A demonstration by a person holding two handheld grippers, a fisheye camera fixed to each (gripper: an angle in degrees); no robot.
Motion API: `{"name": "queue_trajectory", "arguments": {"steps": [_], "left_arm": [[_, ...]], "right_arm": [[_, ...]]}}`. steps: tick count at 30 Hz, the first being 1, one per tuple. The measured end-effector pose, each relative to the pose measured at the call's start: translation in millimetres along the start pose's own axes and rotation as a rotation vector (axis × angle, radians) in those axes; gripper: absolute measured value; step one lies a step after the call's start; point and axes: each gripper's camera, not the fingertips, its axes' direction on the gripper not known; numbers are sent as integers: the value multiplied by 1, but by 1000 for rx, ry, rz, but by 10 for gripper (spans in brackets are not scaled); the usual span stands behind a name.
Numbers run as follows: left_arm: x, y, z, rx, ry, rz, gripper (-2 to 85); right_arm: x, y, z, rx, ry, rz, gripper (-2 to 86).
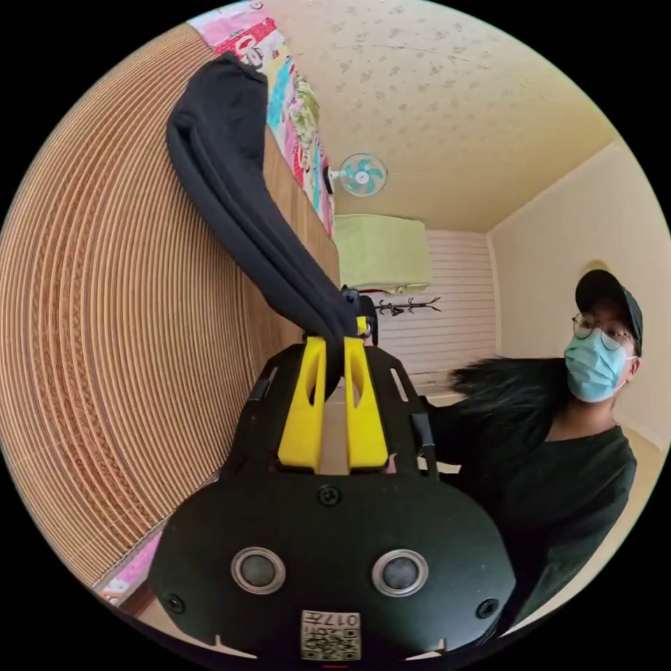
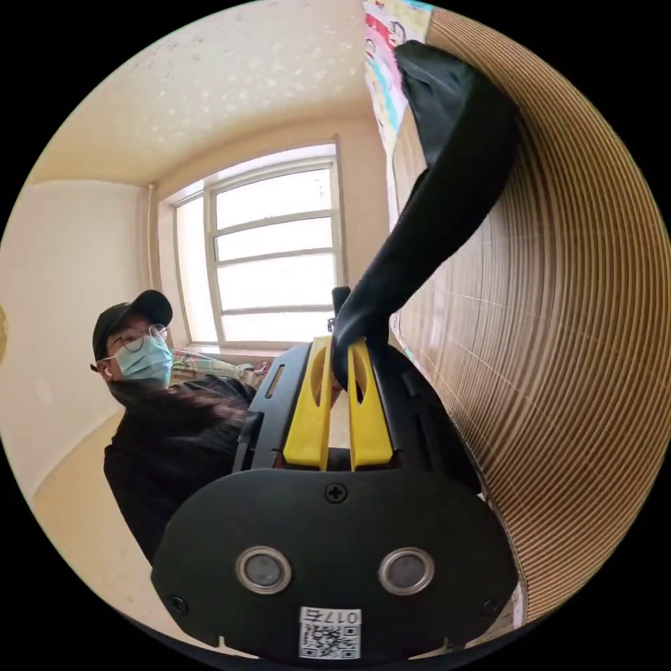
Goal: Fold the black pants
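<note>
I am gripping the black pants (image 1: 237,203) with both claws at once: in the left gripper view my left gripper (image 1: 334,349) is clenched on a bunched edge of the cloth, its two yellow jaws pressing the dark fabric between them, and in the right gripper view my right gripper (image 2: 341,353) is pinching another bunch of the black pants (image 2: 447,203) the same way. From each claw the fabric is running away in a thick, doubled-looking band to the woven bamboo mat (image 1: 105,335), where the far end is lying in a heap near a bright patterned cloth (image 1: 293,119). So the near part is hanging off the surface in my grip while the rest is resting on the mat. I am judging the fold to be in its early or middle stretch: the pants look gathered lengthwise, perhaps leg upon leg, but I cannot tell that for certain, and no neat, flat packet is lying on the mat yet. What is left, as I am reading it, is carrying the held end over, laying it down squarely and letting go.
</note>
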Motion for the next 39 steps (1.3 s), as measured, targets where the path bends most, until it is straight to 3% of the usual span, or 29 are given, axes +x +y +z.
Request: {"name": "queue_trajectory", "arguments": {"steps": [3, 7, 13, 19, 26, 29, 33, 35, 39], "left_arm": [[106, 18, -22, 34, 68, 238, 49], [252, 32, -34, 57, -10, 520, 49], [337, 6, -51, 157, -144, 570, 49], [280, -62, -54, 155, -221, 348, 50], [212, -49, -46, 124, -431, 287, 61], [140, -4, -21, 12, -560, 93, 70], [21, 89, 16, -242, -625, -303, 113], [-8, 119, 19, -271, -554, -409, 103], [-28, 114, -5, -129, -420, -475, 111]], "right_arm": [[-111, 19, 9, -16, -1, -223, 17], [-252, 31, 31, -21, 66, -487, 13], [-339, -4, 51, 10, 196, -627, 10], [-295, -72, 57, 53, 373, -489, 9], [-220, -64, 110, -29, 672, -388, 14], [-128, -28, 136, -183, 810, -146, 22], [-5, 41, 141, -296, 752, 278, 52], [15, 53, 132, -245, 719, 375, 74], [13, 25, 108, 16, 736, 388, 126]]}}
